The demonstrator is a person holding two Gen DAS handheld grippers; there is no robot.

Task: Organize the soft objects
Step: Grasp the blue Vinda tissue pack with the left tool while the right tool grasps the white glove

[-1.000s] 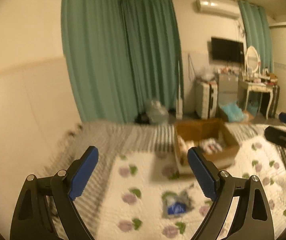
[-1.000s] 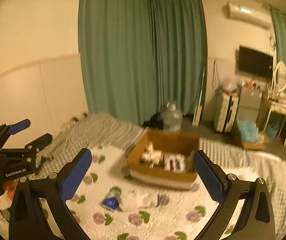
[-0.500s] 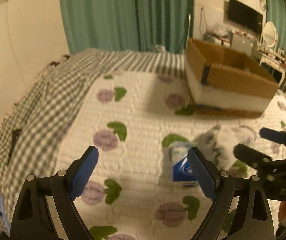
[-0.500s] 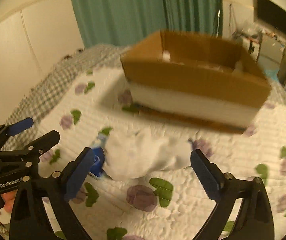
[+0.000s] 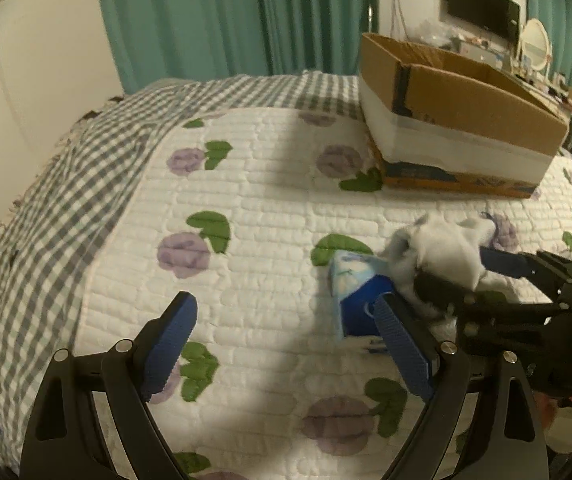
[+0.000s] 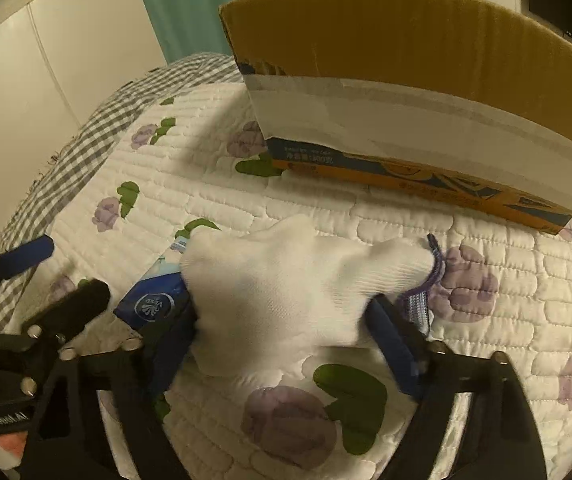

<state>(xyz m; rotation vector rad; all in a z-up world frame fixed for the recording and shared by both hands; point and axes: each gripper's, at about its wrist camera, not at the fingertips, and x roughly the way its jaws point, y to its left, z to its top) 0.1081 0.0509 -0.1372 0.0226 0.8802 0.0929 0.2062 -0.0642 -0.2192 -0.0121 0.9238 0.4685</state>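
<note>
A white sock (image 6: 286, 292) lies on the flowered quilt, partly over a blue tissue pack (image 6: 154, 300). My right gripper (image 6: 286, 332) is open, its fingers on either side of the sock. In the left wrist view the sock (image 5: 441, 244) and tissue pack (image 5: 355, 292) lie at right, with the right gripper (image 5: 457, 276) around the sock. My left gripper (image 5: 286, 344) is open and empty, low over the quilt just left of the pack.
An open cardboard box (image 5: 457, 120) stands on the quilt (image 5: 266, 220) behind the sock; it also shows in the right wrist view (image 6: 417, 100). A grey checked blanket (image 5: 66, 168) covers the bed's left side. Green curtains (image 5: 226, 16) hang behind.
Both grippers have dropped from high above the bed down to the quilt. My right gripper has moved forward until its fingers straddle the sock. The left gripper has neared the tissue pack.
</note>
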